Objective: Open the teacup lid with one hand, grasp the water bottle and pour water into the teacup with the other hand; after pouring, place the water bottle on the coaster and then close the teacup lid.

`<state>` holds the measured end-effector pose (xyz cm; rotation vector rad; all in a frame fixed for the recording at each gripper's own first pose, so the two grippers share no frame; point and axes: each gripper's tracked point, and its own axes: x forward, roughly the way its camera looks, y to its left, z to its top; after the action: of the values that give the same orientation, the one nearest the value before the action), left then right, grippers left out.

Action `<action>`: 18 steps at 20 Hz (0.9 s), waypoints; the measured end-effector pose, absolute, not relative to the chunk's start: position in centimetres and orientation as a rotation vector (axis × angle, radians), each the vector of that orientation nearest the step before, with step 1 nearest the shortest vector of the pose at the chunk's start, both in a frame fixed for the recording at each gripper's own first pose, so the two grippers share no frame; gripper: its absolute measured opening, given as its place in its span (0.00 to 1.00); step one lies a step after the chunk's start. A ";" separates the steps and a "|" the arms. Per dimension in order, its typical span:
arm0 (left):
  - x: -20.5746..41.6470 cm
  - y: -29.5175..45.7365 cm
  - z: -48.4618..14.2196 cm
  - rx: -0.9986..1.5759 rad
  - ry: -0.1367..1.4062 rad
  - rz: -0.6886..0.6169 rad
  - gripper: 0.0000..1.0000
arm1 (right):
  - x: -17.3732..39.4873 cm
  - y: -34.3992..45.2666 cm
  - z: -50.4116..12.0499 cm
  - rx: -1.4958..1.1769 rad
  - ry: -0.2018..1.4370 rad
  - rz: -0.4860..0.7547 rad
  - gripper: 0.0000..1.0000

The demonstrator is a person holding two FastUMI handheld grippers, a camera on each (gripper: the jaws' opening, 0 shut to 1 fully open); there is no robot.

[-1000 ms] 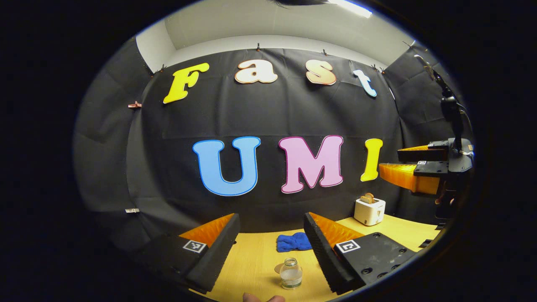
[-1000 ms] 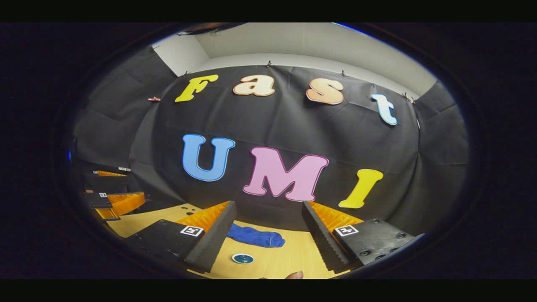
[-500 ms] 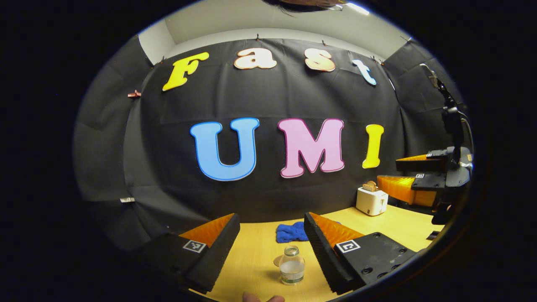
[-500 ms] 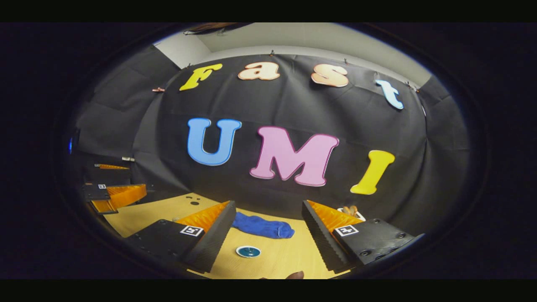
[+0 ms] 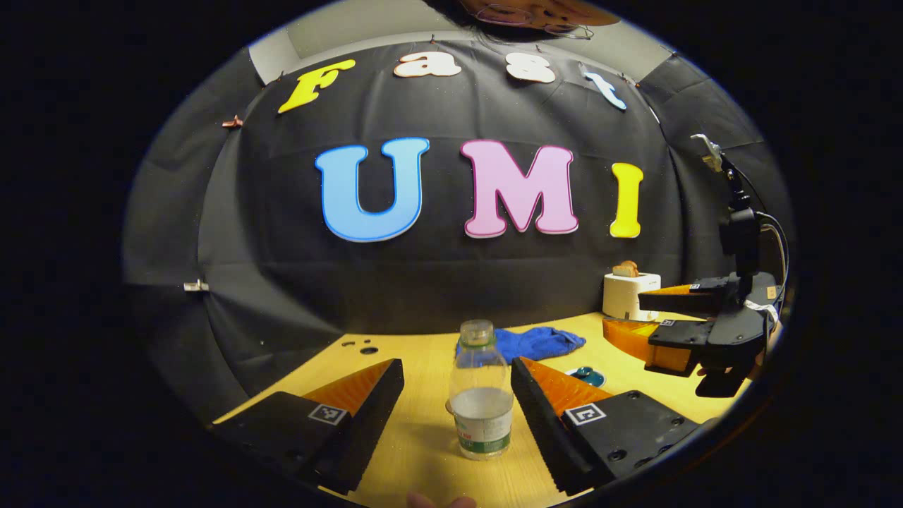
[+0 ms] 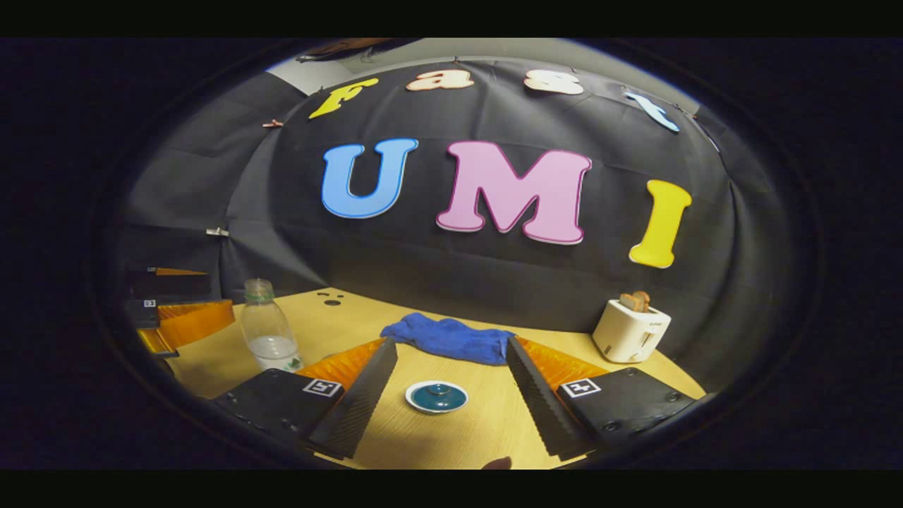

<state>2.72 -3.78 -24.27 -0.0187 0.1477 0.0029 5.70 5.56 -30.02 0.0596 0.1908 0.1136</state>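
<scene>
Both wide-open, empty hand-held grippers have dipped toward the pale wooden surface (image 5: pixel 423 451), the left hand-held gripper (image 5: pixel 457 381) now framing the clear plastic water bottle (image 5: pixel 482 395), the right hand-held gripper (image 6: pixel 451 367) the teal-lidded teacup (image 6: pixel 437 396), so grasping looks imminent.

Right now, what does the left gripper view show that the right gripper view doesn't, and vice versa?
Left gripper view: the right gripper seen from outside, open, near the toaster; a tan disc, maybe the coaster, behind the water bottle, which stands between its own open fingers, apart from both.
Right gripper view: the left gripper from outside, at the left edge, open.
Both: water bottle, teal teacup lid, blue cloth, toaster, wooden table.
</scene>
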 end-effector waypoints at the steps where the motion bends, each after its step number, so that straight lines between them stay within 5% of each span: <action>1: 2.6 -3.9 -25.5 -0.020 0.157 0.004 0.96 | 6.1 5.7 -31.3 0.054 0.195 0.113 0.96; 10: 3.4 -4.4 -29.4 -0.016 0.184 0.002 0.96 | 9.3 7.3 -39.7 0.071 0.348 0.152 0.82; 18: 3.8 -4.8 -30.3 -0.026 0.198 -0.009 0.96 | 10.1 7.8 -41.4 0.107 0.402 0.166 0.52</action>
<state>3.79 -4.84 -30.32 -0.0259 0.1979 -0.0092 10.14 7.81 -41.39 0.1068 0.4017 0.1664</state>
